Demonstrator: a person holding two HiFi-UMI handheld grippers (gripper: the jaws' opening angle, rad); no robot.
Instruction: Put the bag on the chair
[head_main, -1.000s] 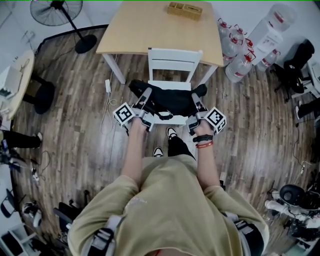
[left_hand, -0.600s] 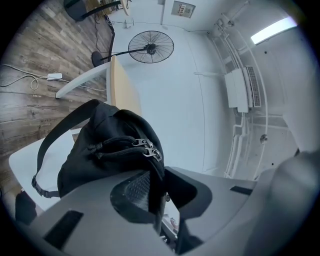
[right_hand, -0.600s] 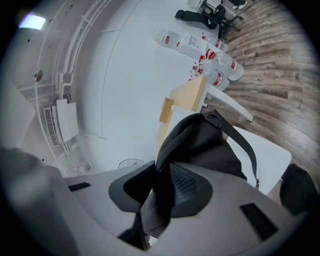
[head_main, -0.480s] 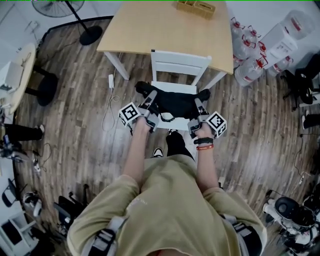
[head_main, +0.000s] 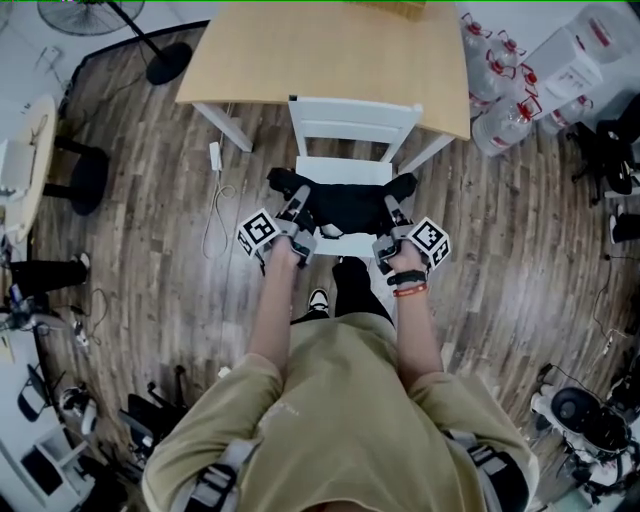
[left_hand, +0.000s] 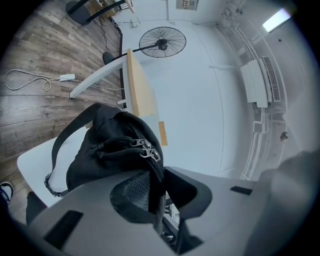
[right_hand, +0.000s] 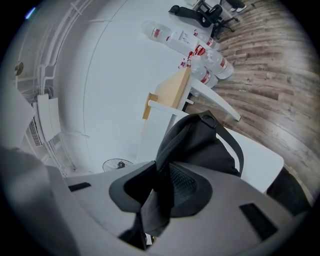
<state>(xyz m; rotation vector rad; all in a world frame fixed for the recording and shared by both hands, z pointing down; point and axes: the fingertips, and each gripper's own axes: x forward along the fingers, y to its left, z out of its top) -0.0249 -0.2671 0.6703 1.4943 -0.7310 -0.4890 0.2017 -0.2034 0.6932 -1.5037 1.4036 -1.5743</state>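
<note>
L tongs (left_hand: 152, 187) nearly closed, clenched on a thin fold of the bag (head_main: 345, 205). R tongs (right_hand: 160, 192) likewise pinch bag fabric. Bag is black soft cloth, slumped, w/ metal zip pulls (left_hand: 145, 147) and a strap (left_hand: 60, 140), on the seat of the chair (head_main: 355, 118), which is white w/ a slatted back. Pale wood worktop (head_main: 320, 50) behind chair.

Bag (head_main: 345, 200) lies on seat of chair (head_main: 352, 125); chair backs onto table (head_main: 320, 50) behind it. L gripper (head_main: 300, 207) at bag's left end, R gripper (head_main: 388, 212) at its right end. Fan stand (head_main: 165, 62) left of table, water bottles (head_main: 505, 110) to its right, cable (head_main: 215, 215) on floor left of chair.
</note>
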